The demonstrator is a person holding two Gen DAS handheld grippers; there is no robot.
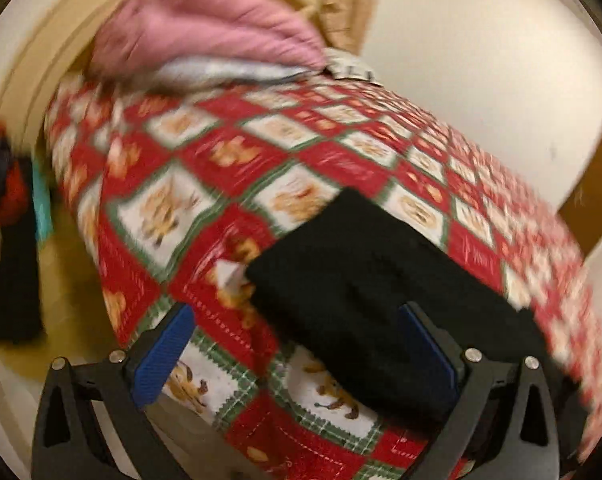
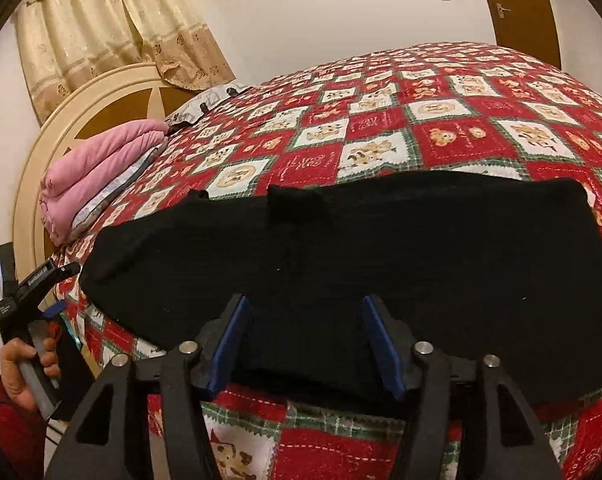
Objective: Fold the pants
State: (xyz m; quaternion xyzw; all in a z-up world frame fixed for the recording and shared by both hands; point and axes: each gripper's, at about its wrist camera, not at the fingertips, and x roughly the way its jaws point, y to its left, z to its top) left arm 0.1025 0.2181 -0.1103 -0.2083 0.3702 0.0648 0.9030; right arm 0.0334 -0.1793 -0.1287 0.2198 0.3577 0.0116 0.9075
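Pants (image 2: 341, 248) are spread flat on the bed (image 2: 441, 128). Both the left claw (image 1: 301, 344) and right claw (image 2: 305, 344) are held spread, pinching nothing. One hem corner should be pinched cleanly, both layers together.

Black pants (image 2: 341, 264) are lying folded across the near edge of the patchwork quilt (image 2: 421, 120), leaving a broad stretch of bare quilt lying open beyond them toward the door (image 2: 517, 4). At the headboard (image 2: 33, 168) end, a folded pink blanket (image 2: 101, 168) and a pillow (image 2: 209, 100) are crowding the corner under hanging curtains (image 2: 113, 28).
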